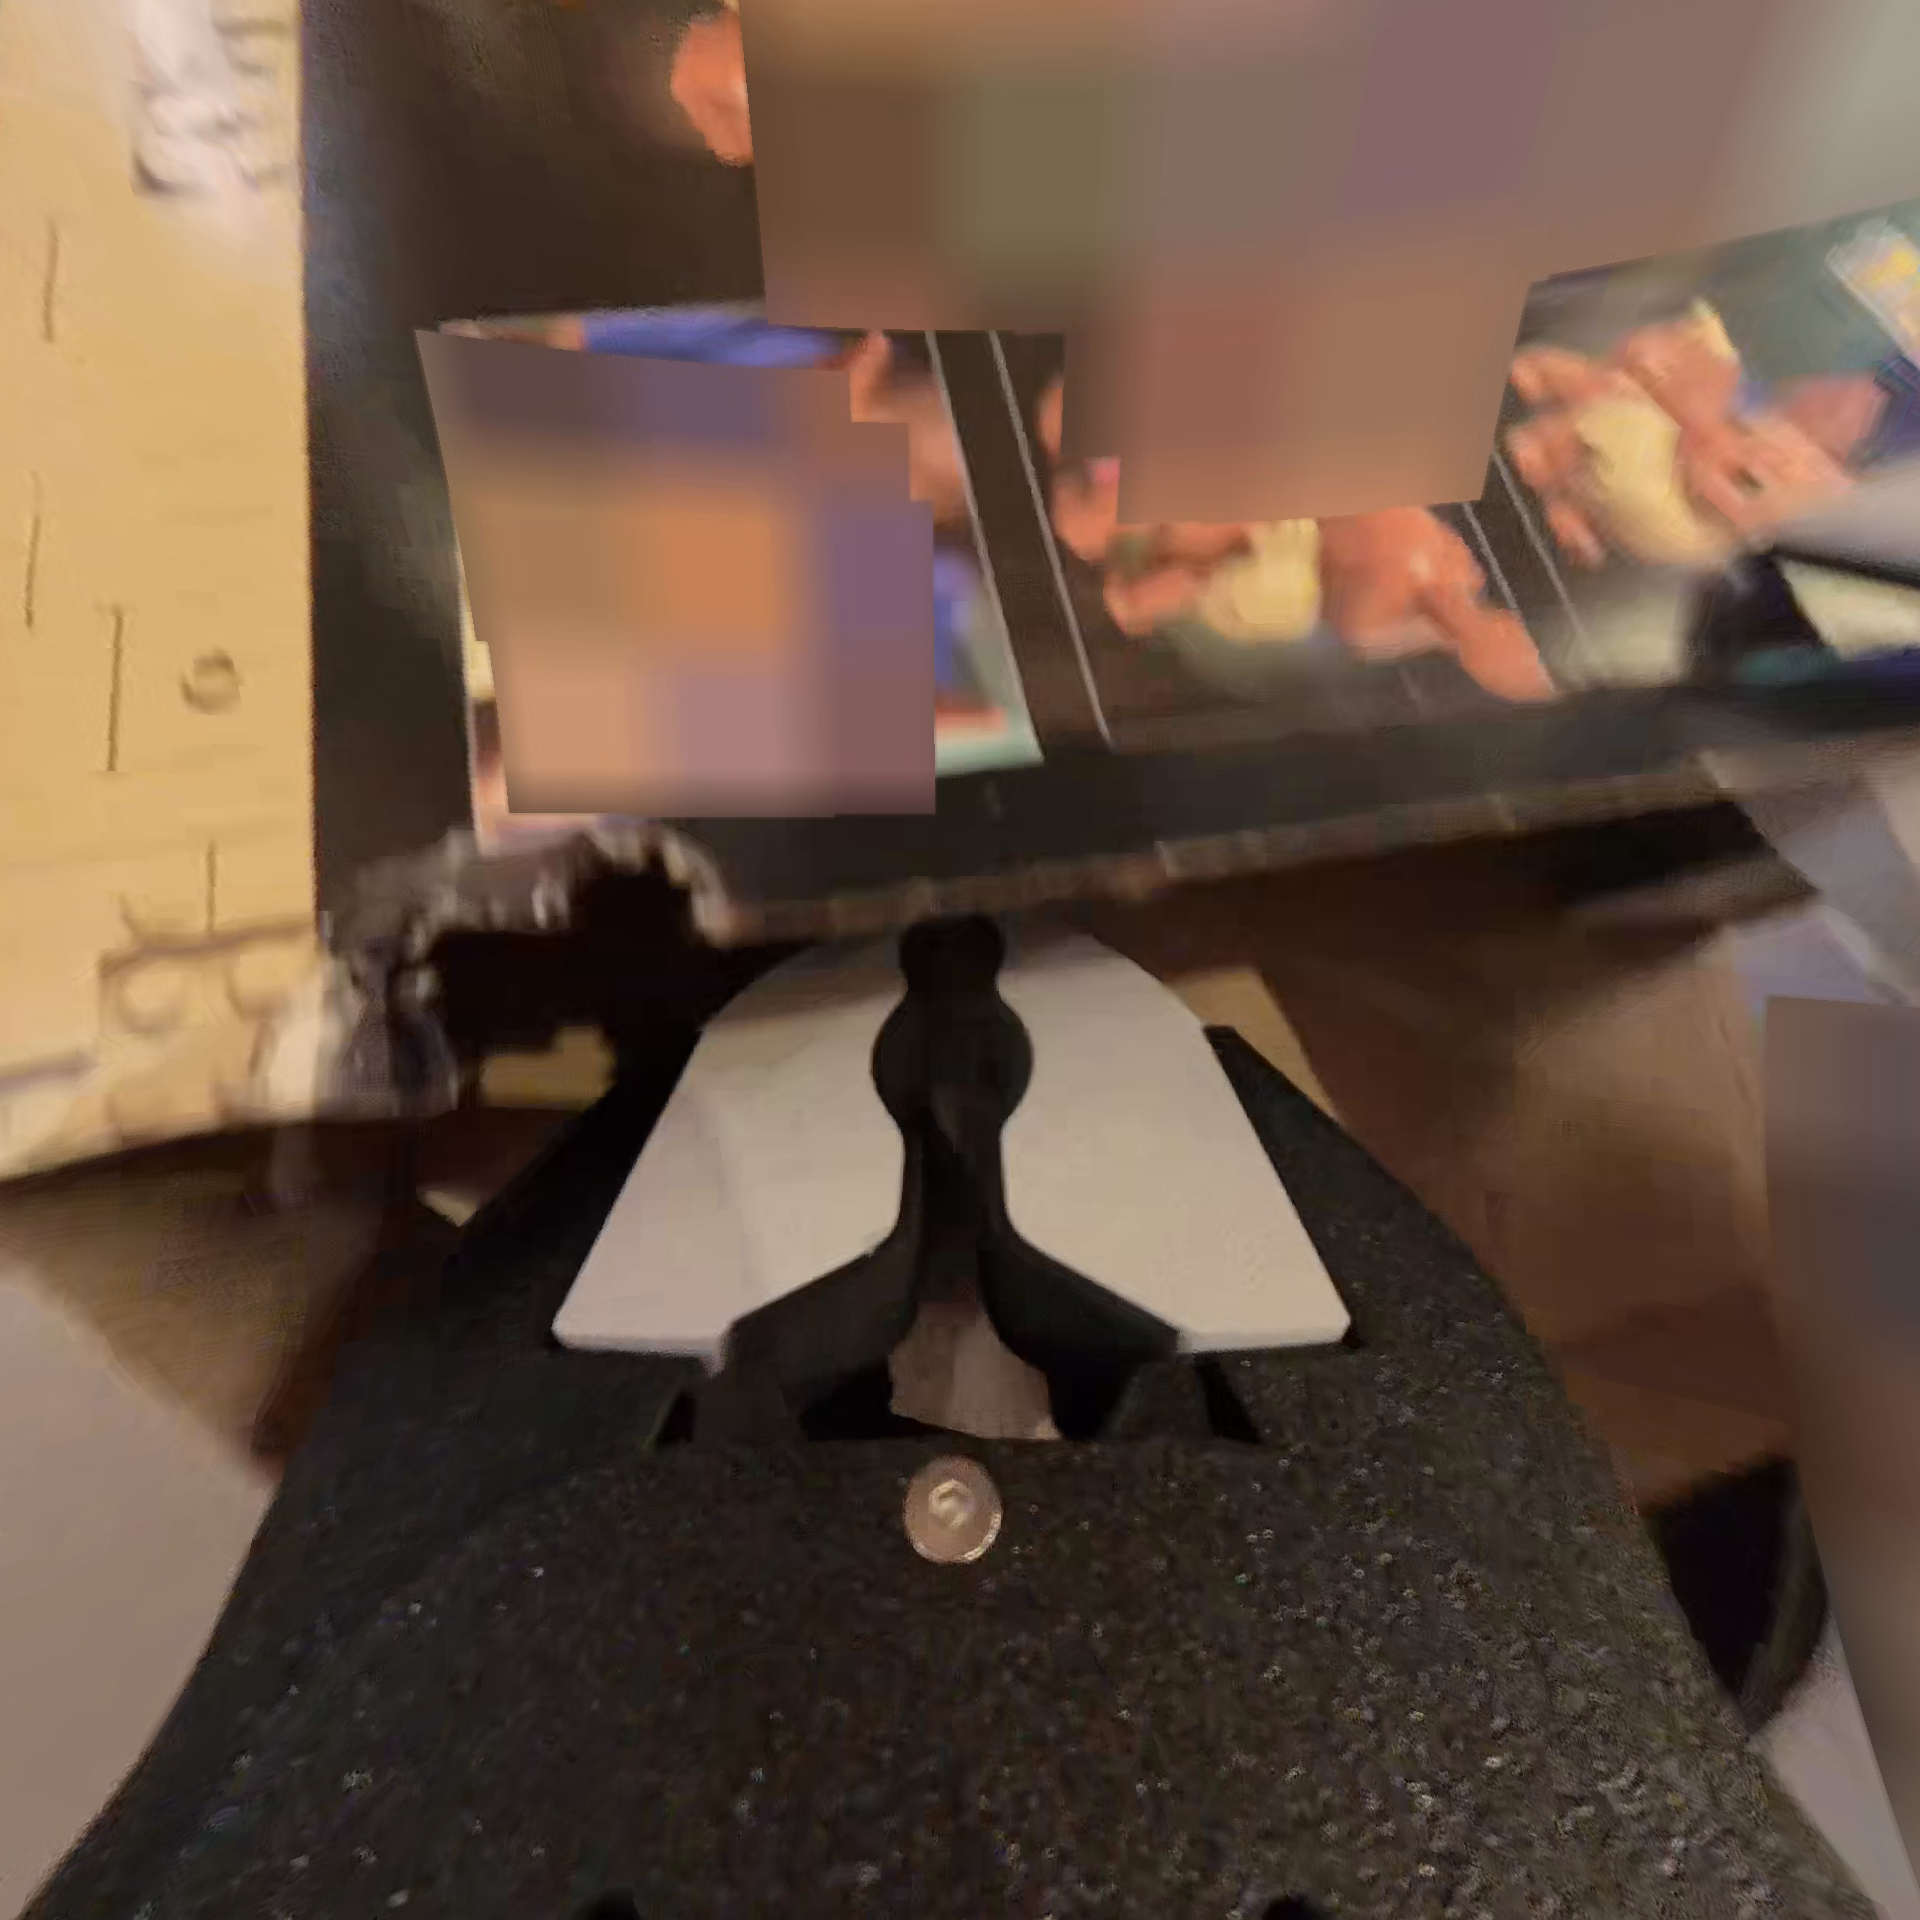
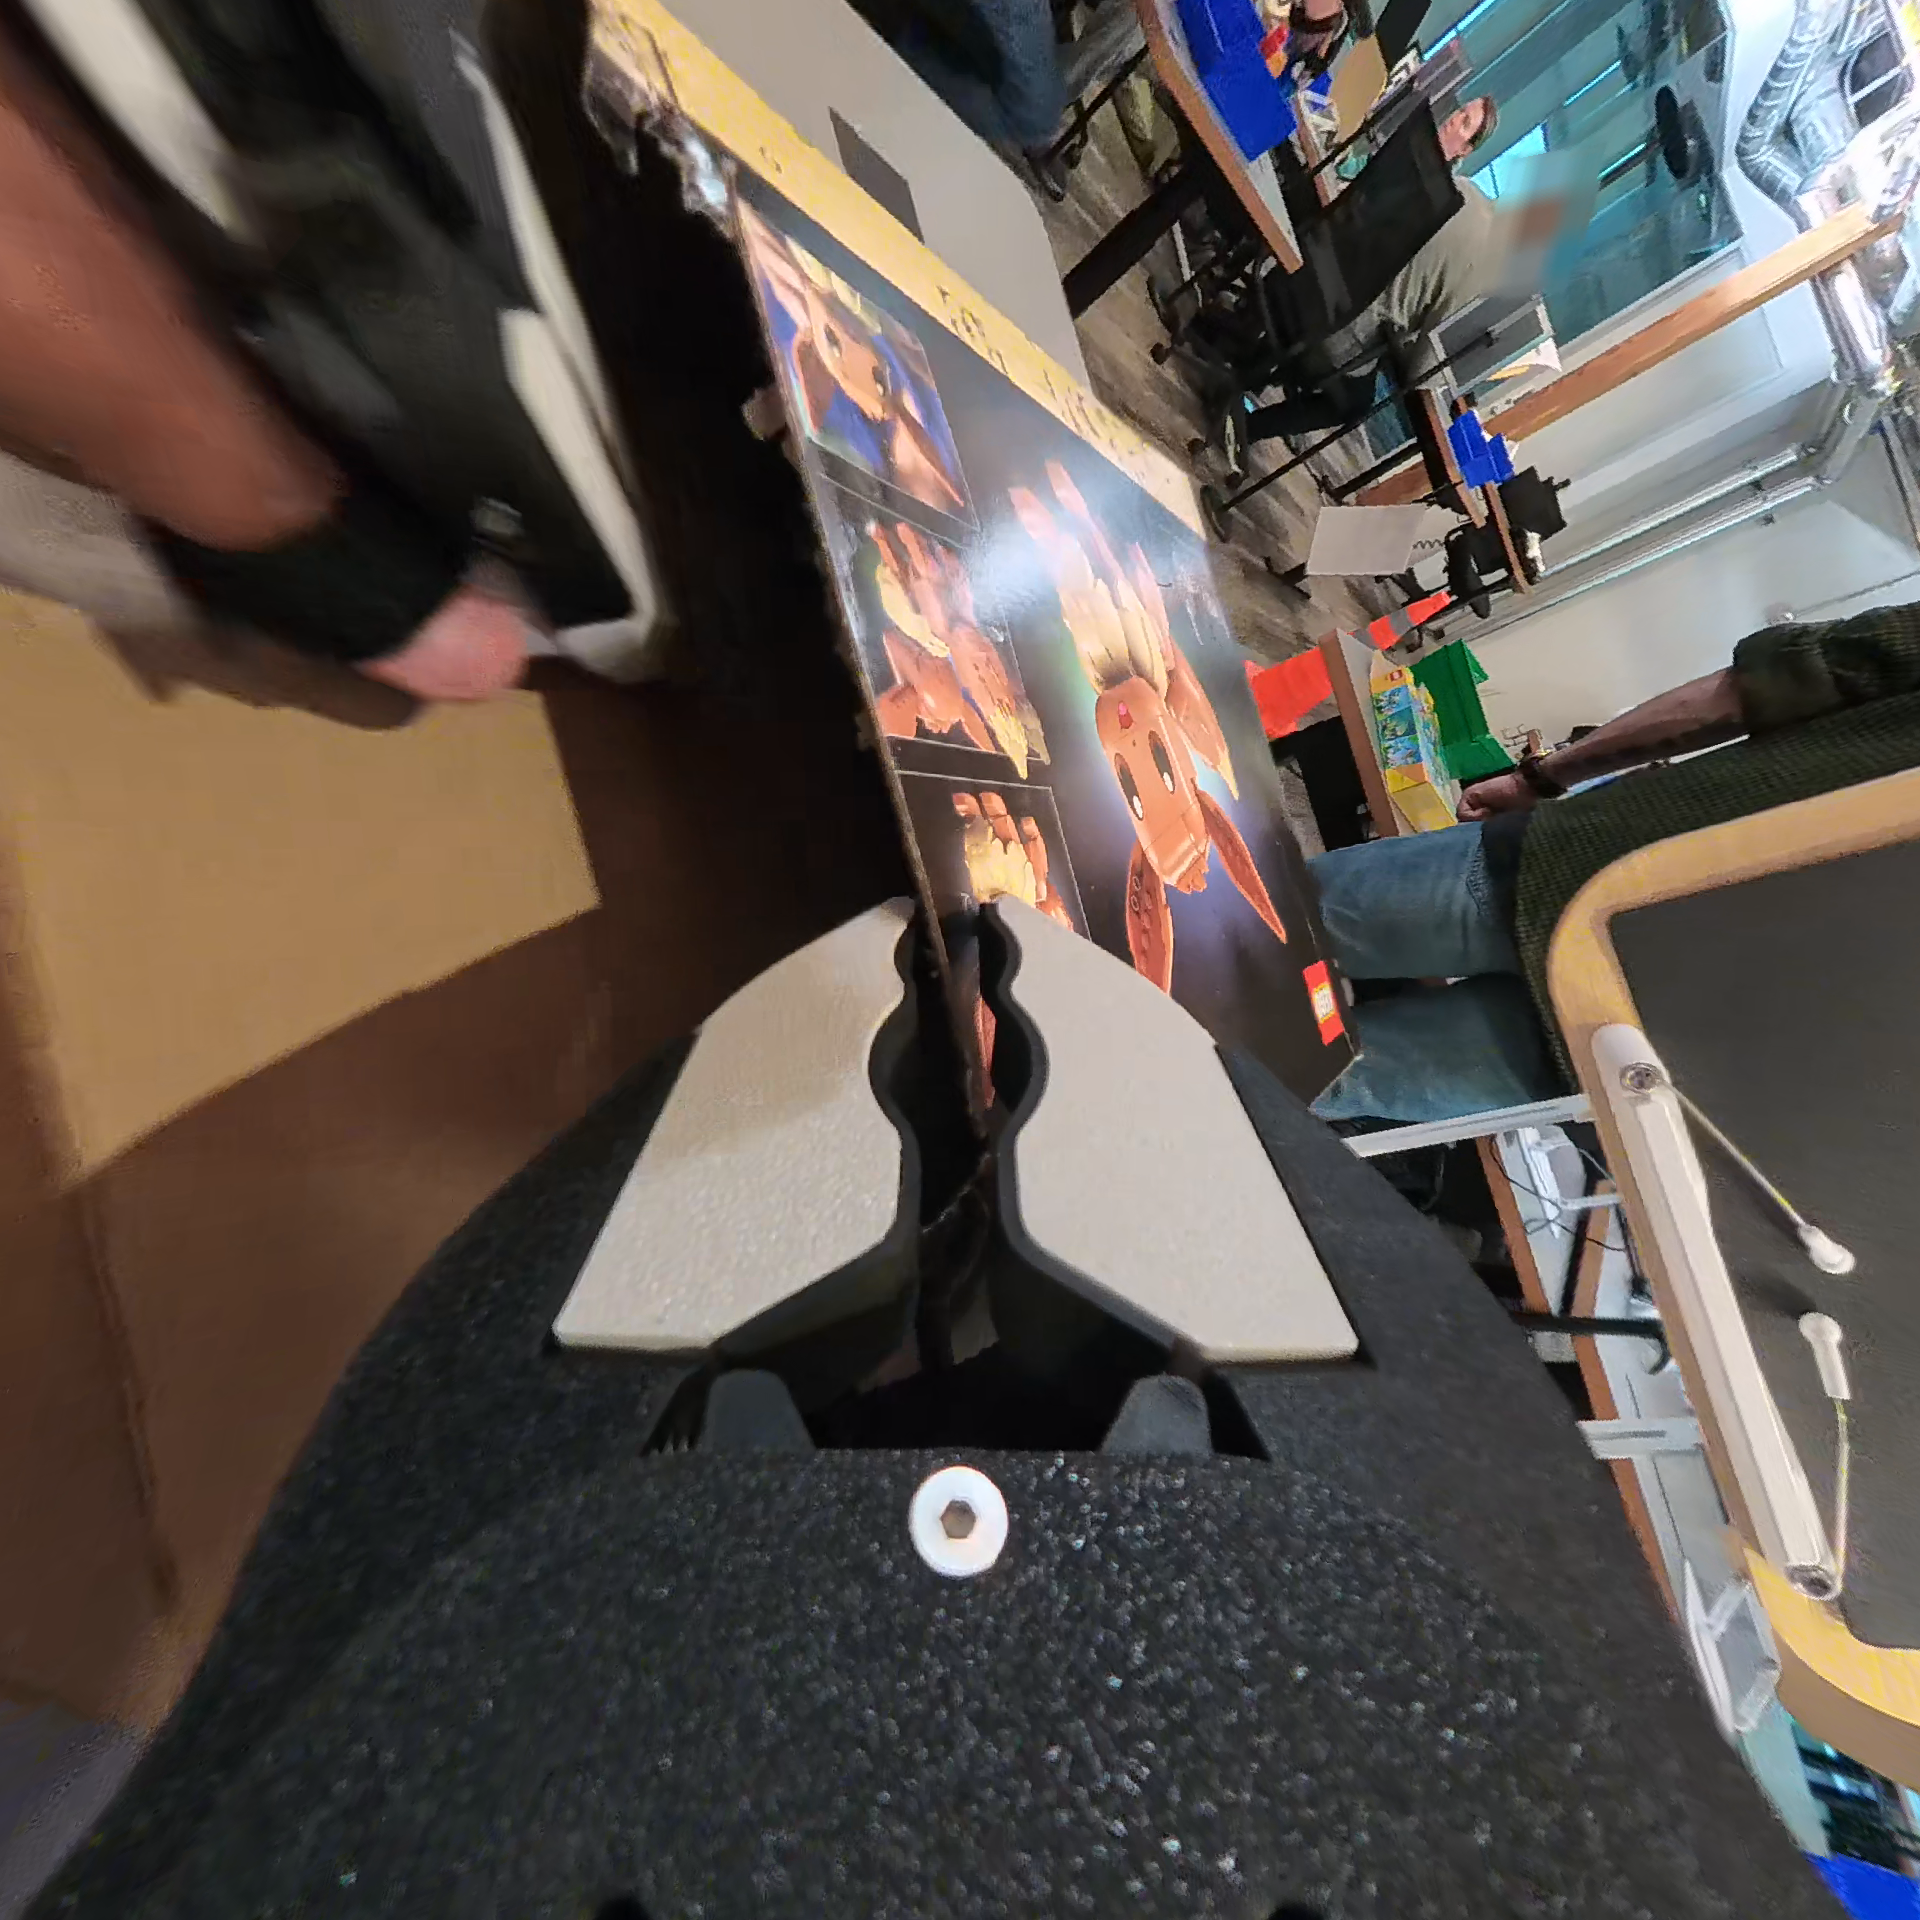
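Observation:
A big black printed toy box (image 1: 1299, 623) with a yellow strip and a torn edge (image 1: 520, 904) fills the left wrist view. My left gripper (image 1: 951, 940) is shut, its tips right under the box's lower edge. A pale torn scrap of card (image 1: 966, 1382) shows between the finger bases; I cannot tell if it is joined to the box. My right gripper (image 2: 951, 920) is shut on the edge of the box's printed panel (image 2: 1091, 644), which stands edge-on between the fingers. The left gripper (image 2: 447, 343), held by a gloved hand (image 2: 447, 649), shows blurred beside the box's brown inner side.
A tan cardboard box (image 1: 125, 623) lies at the left, also in the right wrist view (image 2: 260, 883). A dark table with a wooden rim (image 2: 1621, 935) is close on the right. A seated person (image 2: 1455, 894) and more tables with blue bins (image 2: 1236, 62) are beyond. There is about 10 centimetres between the tips of the two grippers.

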A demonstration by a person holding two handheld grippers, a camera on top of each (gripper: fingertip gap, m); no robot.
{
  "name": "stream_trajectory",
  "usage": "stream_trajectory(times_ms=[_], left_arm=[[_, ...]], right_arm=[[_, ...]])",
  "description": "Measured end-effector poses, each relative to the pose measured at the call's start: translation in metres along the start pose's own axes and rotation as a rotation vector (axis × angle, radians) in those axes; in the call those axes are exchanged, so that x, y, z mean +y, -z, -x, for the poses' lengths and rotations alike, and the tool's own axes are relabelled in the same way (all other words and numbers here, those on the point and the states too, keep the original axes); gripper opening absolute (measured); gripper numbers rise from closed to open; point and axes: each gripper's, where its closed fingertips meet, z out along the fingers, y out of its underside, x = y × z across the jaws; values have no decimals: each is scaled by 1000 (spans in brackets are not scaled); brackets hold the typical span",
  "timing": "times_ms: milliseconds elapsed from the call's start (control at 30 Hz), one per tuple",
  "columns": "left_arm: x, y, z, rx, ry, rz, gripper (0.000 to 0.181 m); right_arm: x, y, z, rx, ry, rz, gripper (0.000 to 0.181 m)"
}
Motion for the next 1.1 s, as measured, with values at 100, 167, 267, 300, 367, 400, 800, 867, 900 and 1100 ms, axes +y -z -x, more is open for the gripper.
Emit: stream_trajectory(times_ms=[100,167,267,300,367,400,800,867,900,1100], left_arm=[[10,34,-10,63,-100,4,28],[12,58,-14,106,-172,-22,34],[5,89,-9,142,-225,-92,39],[-1,97,-6,156,-216,-130,41],[-16,112,2,200,-156,-204,44],[-23,117,8,220,-112,-230,46],[-53,38,86,426,369,-51,74],[-53,27,79,484,382,-17,74],[-52,23,76,496,373,4,74],[-46,7,64,505,300,81,77]], right_arm=[[-1,3,-2,-20,-17,-3,9],[0,6,-3,-28,-23,-3,10],[2,10,1,-70,-46,-2,13],[2,13,3,-90,-64,-10,14],[-1,20,6,-137,-125,-38,20],[-2,25,7,-162,-168,-50,25],[86,23,-56,-319,-1236,100,59],[94,12,-47,-375,-1305,122,64],[97,7,-43,-395,-1324,132,64],[97,-14,-31,-508,-1371,145,63]])
